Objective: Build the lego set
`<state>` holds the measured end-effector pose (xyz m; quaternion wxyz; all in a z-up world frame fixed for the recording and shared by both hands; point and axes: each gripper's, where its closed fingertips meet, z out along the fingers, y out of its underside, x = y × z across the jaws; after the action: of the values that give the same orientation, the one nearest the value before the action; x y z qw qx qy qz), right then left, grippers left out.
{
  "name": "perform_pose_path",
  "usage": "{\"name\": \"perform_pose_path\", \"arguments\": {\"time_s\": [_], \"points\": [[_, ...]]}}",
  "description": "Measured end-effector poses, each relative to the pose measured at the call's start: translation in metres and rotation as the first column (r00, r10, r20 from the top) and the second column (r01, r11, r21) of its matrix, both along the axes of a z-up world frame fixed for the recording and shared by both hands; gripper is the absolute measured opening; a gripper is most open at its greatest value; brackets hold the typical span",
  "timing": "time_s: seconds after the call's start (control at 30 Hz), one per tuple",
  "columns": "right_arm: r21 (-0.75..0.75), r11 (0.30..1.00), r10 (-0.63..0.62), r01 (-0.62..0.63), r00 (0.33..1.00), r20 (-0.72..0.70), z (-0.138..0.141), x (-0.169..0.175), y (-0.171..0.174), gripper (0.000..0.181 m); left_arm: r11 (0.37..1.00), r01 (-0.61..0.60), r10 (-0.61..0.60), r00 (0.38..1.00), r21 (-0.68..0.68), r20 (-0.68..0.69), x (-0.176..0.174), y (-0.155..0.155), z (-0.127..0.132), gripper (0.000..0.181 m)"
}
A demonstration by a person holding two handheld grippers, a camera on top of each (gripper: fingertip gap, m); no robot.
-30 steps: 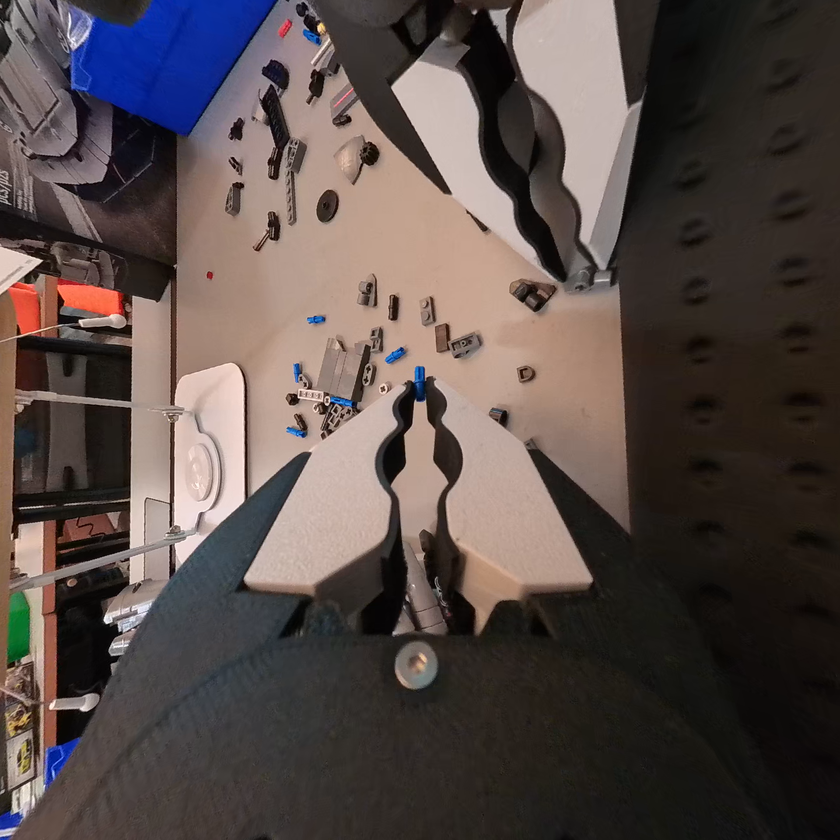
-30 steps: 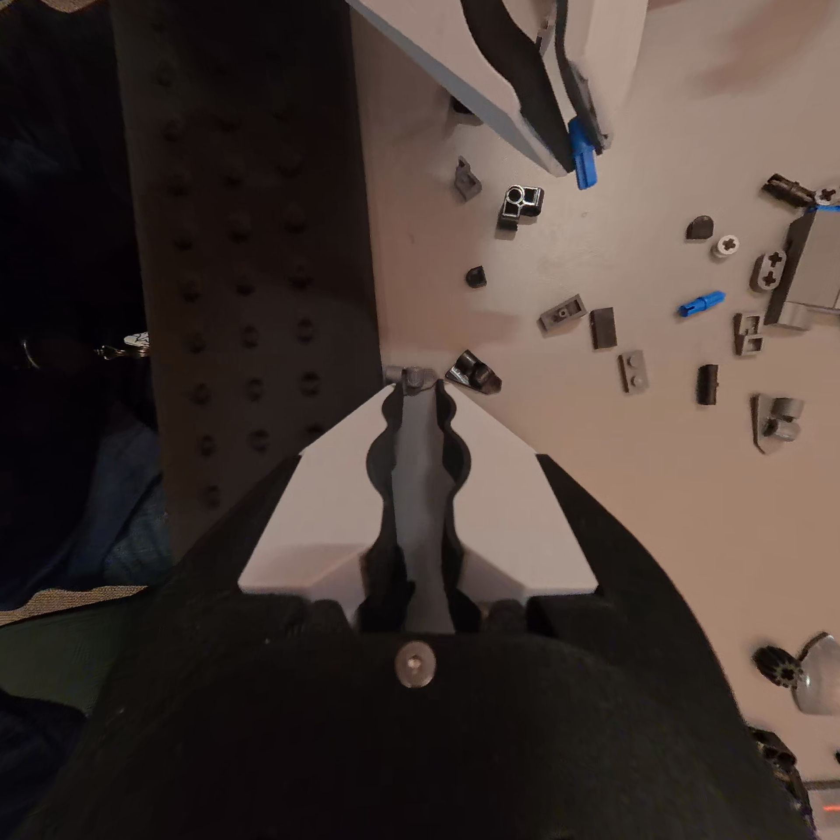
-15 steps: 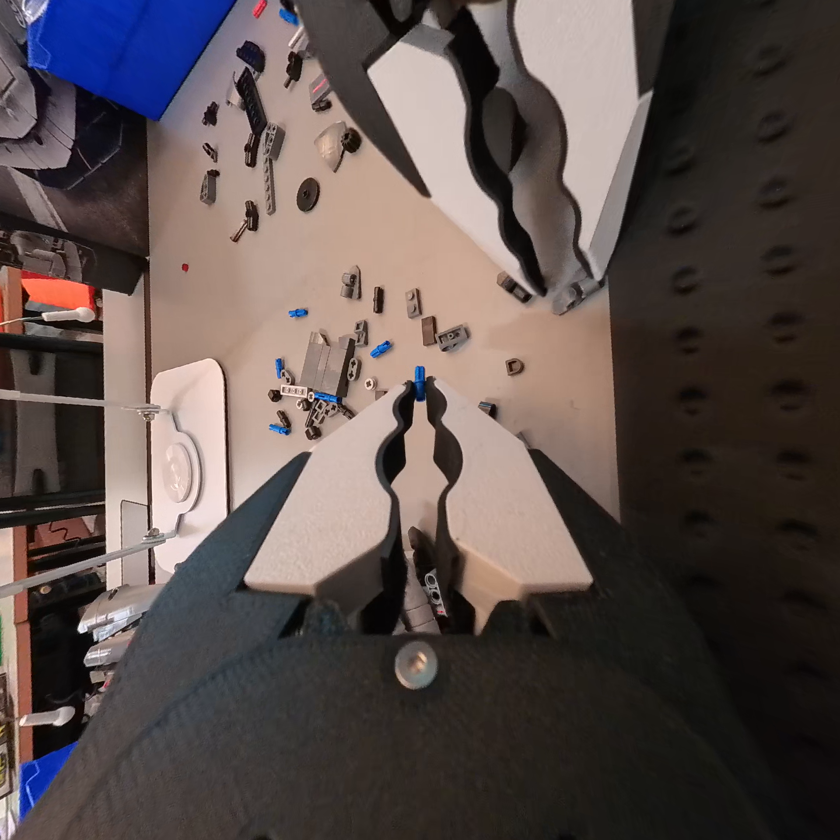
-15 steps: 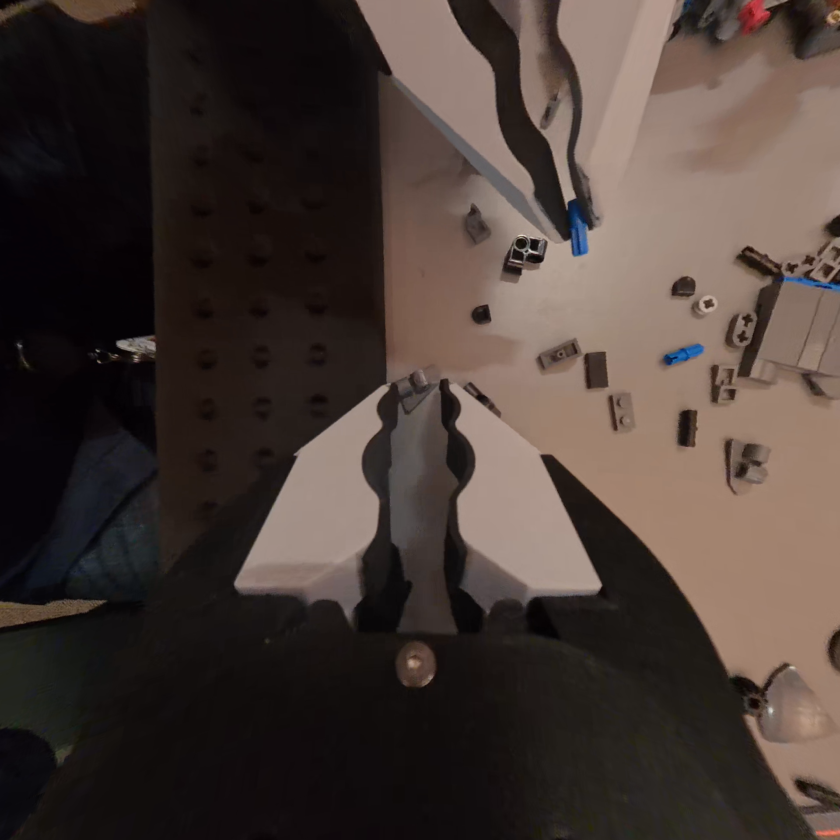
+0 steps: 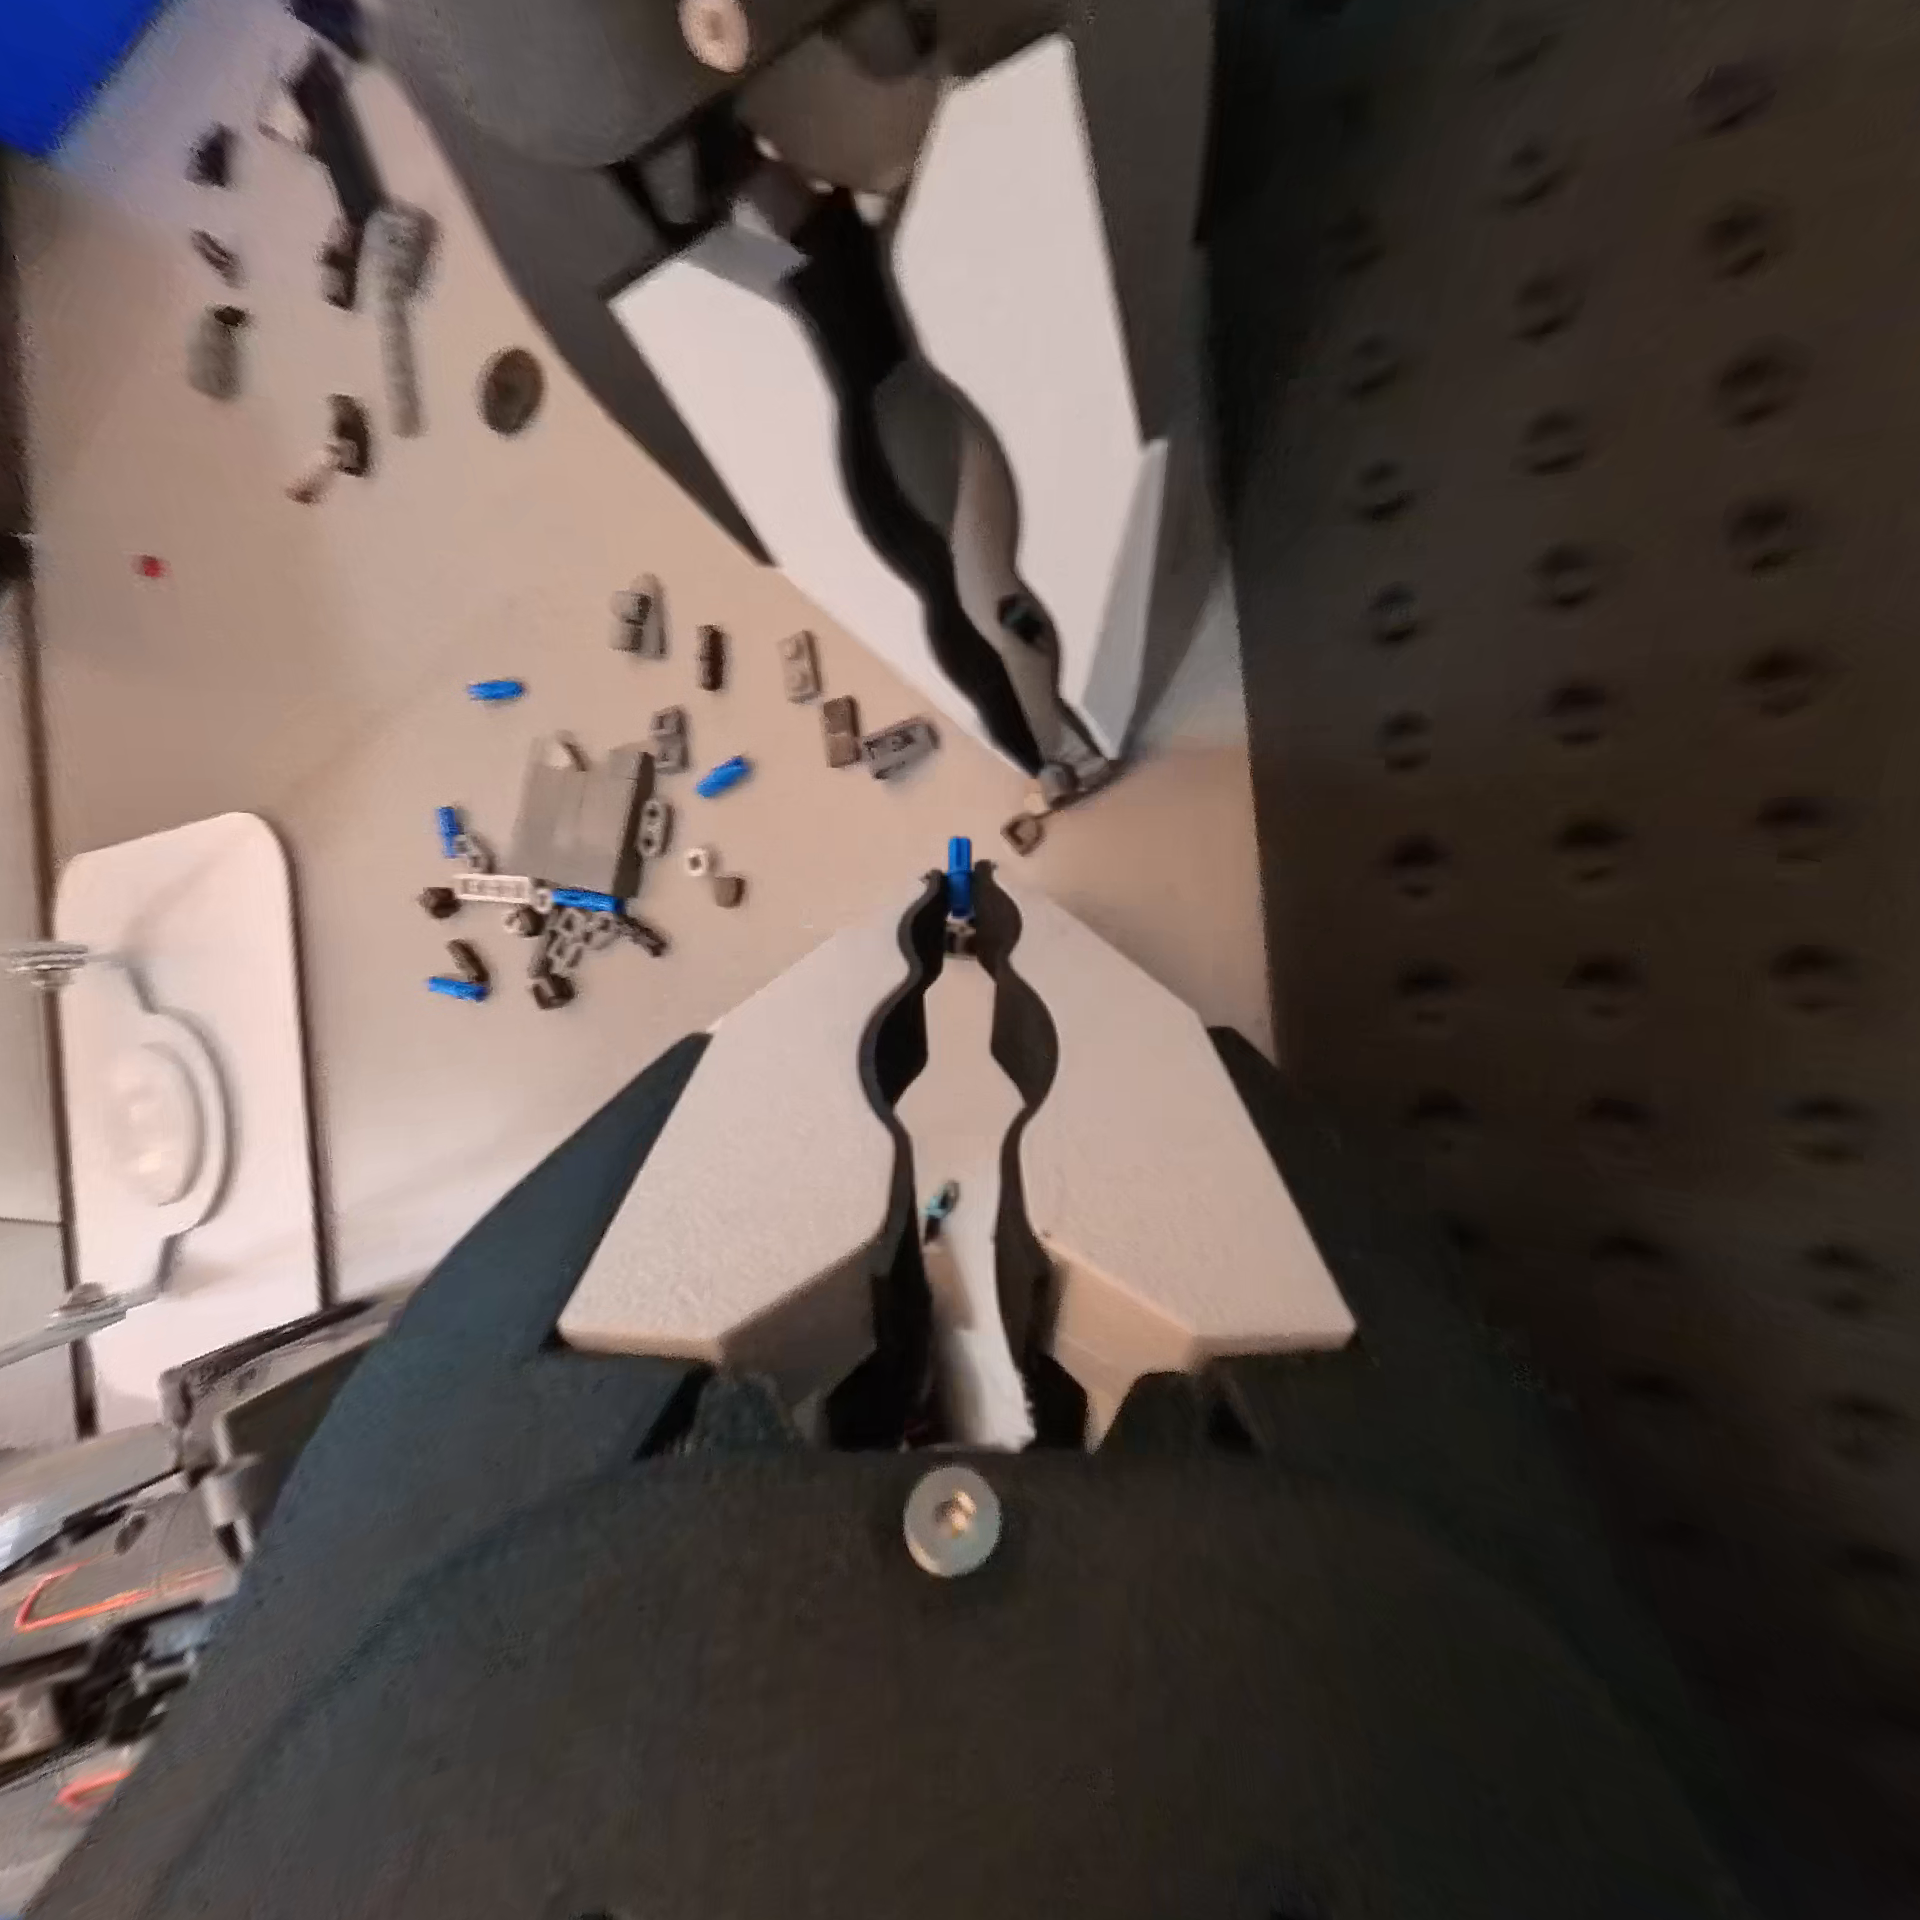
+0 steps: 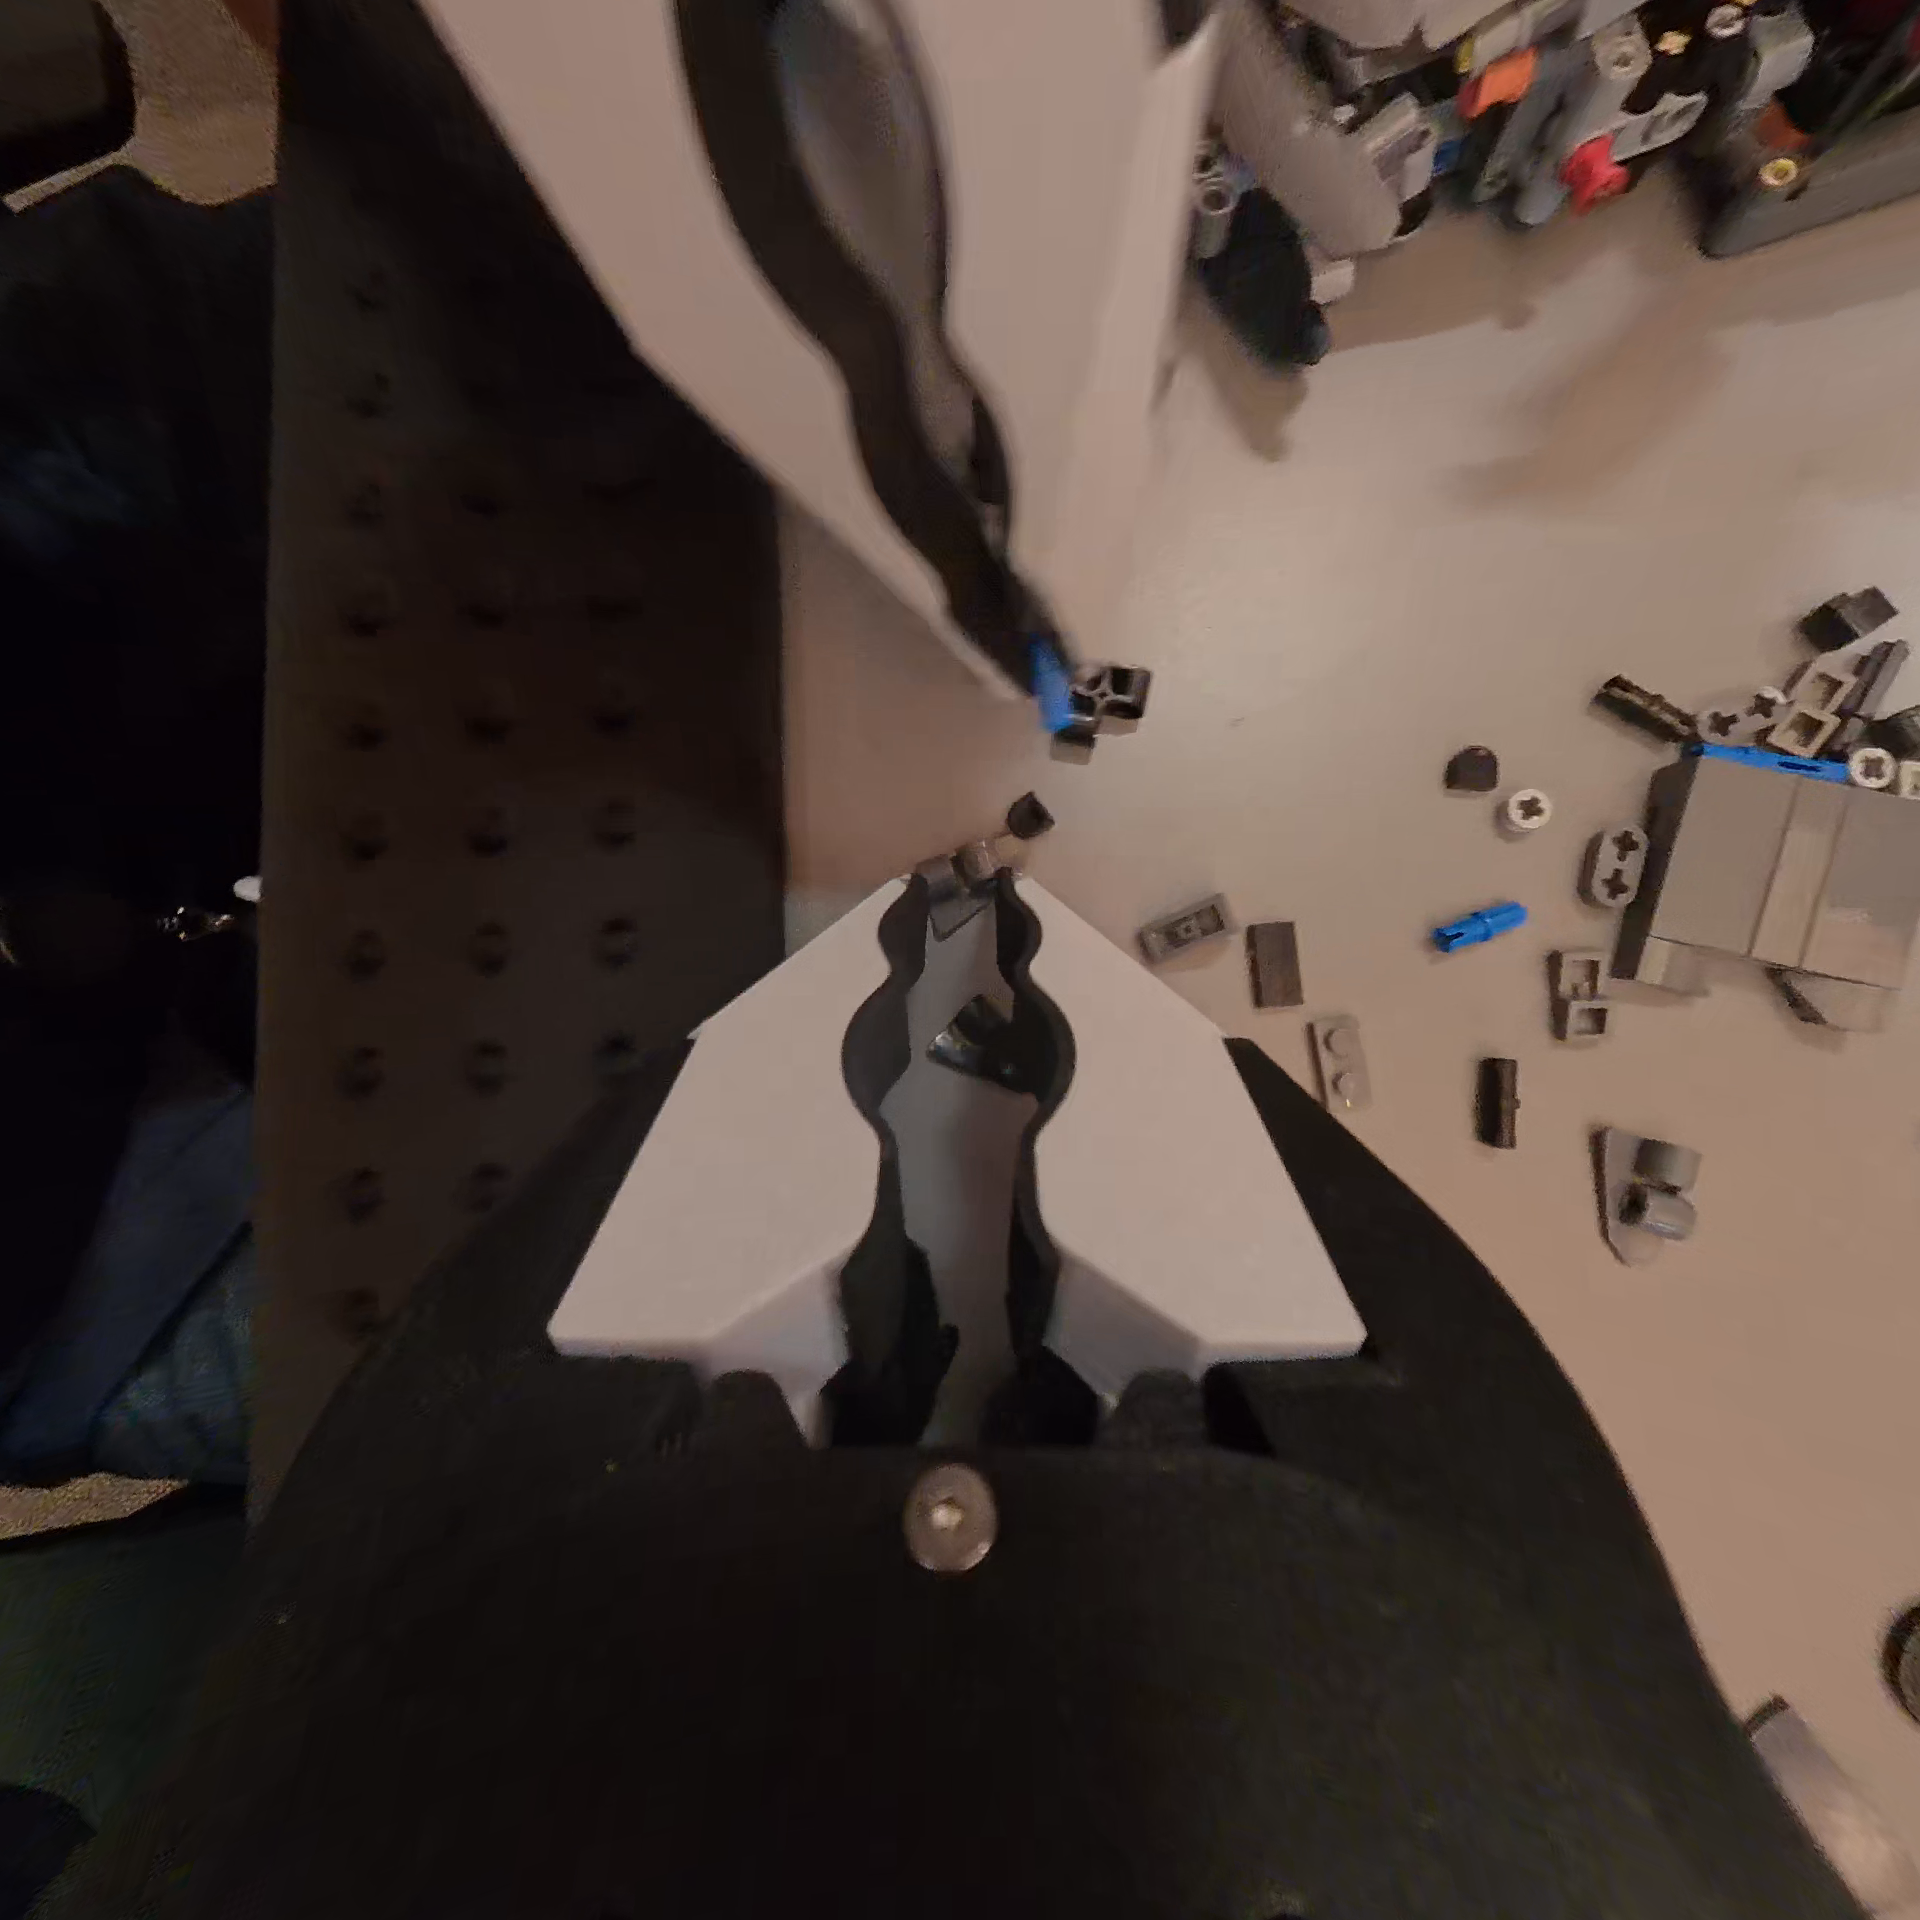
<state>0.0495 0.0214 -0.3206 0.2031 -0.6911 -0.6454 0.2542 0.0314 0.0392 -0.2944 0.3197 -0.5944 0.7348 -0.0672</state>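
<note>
On the left, the left gripper point(image 5: 961, 902) pinches a blue pin point(image 5: 960, 869) that sticks straight out past its tips. Up and to the right, close by, the right gripper point(image 6: 961, 883) squeezes a small grey piece point(image 6: 975, 860). Bare table point(image 5: 436, 582) lies between them; the dark studded plate point(image 5: 1579, 831) walls the right.

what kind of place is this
Probably a hobby or work table set up for lego building. Loose pieces lie scattered on the pale tabletop, a half-built model sits at its far edge, and each gripper pinches a part: left a blue pin, right a grey piece.
</note>
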Motion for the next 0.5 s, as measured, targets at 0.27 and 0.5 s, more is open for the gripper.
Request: {"name": "perform_pose_path", "arguments": {"time_s": [0.27, 0.5], "points": [[0.005, 1.000, -0.007, 0.007, 1.000, -0.013, -0.003, 0.001, 0.003, 0.000, 0.989, -0.013, 0.006, 0.999, -0.150, -0.048, 0.005, -0.020, -0.021, 0.002], [-0.012, 1.000, 0.003, -0.003, 0.999, -0.034, -0.003, 0.000, 0.000, 0.000, 0.981, -0.072, 0.061, 0.996, -0.180, -0.064, 0.002, -0.011, -0.028, 0.002]]}}
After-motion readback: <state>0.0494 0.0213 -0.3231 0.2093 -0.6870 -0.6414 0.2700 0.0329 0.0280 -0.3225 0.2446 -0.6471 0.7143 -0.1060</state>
